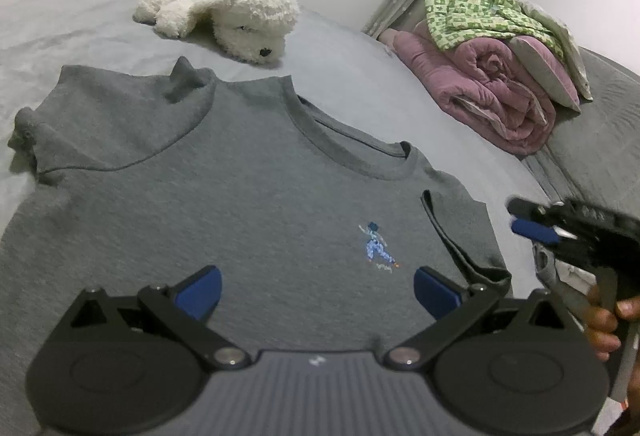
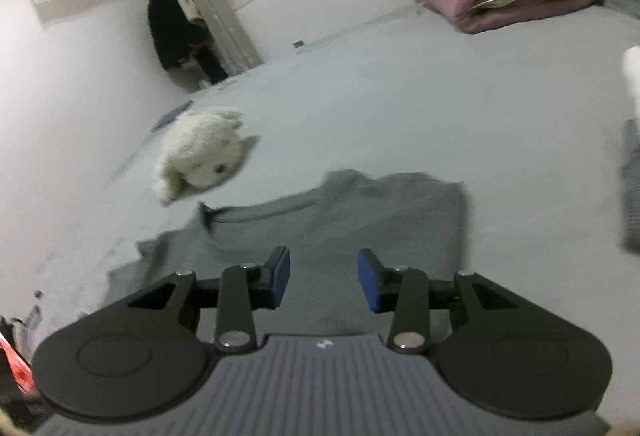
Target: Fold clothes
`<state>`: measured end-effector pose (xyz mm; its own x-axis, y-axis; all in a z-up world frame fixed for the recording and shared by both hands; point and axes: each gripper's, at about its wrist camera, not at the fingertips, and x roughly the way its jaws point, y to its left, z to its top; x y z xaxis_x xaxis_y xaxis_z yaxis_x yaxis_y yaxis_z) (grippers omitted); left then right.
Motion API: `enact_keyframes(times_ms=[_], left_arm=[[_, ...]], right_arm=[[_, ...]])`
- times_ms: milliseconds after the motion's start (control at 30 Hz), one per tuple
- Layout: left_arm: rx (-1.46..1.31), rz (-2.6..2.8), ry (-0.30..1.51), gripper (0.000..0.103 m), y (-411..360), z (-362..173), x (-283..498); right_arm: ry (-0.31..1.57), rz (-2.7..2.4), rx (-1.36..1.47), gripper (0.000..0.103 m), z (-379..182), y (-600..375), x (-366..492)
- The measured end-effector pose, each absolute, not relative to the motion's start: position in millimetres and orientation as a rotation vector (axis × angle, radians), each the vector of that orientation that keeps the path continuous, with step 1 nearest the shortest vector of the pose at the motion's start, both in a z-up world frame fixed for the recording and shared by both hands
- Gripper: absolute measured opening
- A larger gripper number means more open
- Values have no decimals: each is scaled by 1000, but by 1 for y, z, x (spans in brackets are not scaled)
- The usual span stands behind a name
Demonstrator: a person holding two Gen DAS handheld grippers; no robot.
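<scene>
A grey sweatshirt point(image 1: 248, 204) with a small blue figure on the chest lies flat on the grey bed, both sleeves folded in over the body. My left gripper point(image 1: 318, 292) is open and empty, hovering over the shirt's lower chest. My right gripper point(image 2: 323, 278) is open and empty, above the shirt point(image 2: 340, 220) near its right edge. In the left wrist view the right gripper point(image 1: 536, 224) shows at the right, beside the shirt's right side, held by a hand.
A white plush dog point(image 1: 224, 12) lies on the bed beyond the collar. A rolled pink quilt point(image 1: 492, 88) with a green patterned cloth point(image 1: 480, 12) on it sits at the far right. Pillows lie behind it. The bed sheet point(image 2: 400, 108) stretches toward the window.
</scene>
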<state>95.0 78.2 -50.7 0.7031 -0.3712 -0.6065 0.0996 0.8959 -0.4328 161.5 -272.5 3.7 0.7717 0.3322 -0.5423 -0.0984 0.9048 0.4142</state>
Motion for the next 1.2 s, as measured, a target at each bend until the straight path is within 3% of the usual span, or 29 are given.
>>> enact_keyframes(times_ms=[567, 633, 700, 967, 1200], left_arm=[[-360, -296, 754, 102, 67, -48, 92], [-369, -330, 751, 99, 63, -45, 91], [-390, -373, 755, 86, 56, -42, 93], [-450, -473, 796, 62, 2, -42, 143], [-353, -446, 771, 50, -43, -52, 185]], right_arm=[[694, 273, 248, 43, -14, -273, 139], [698, 281, 233, 44, -11, -278, 132], [711, 291, 223, 44, -10, -281, 123], [742, 359, 40, 44, -11, -277, 72], [752, 412, -161, 27, -30, -265, 35]])
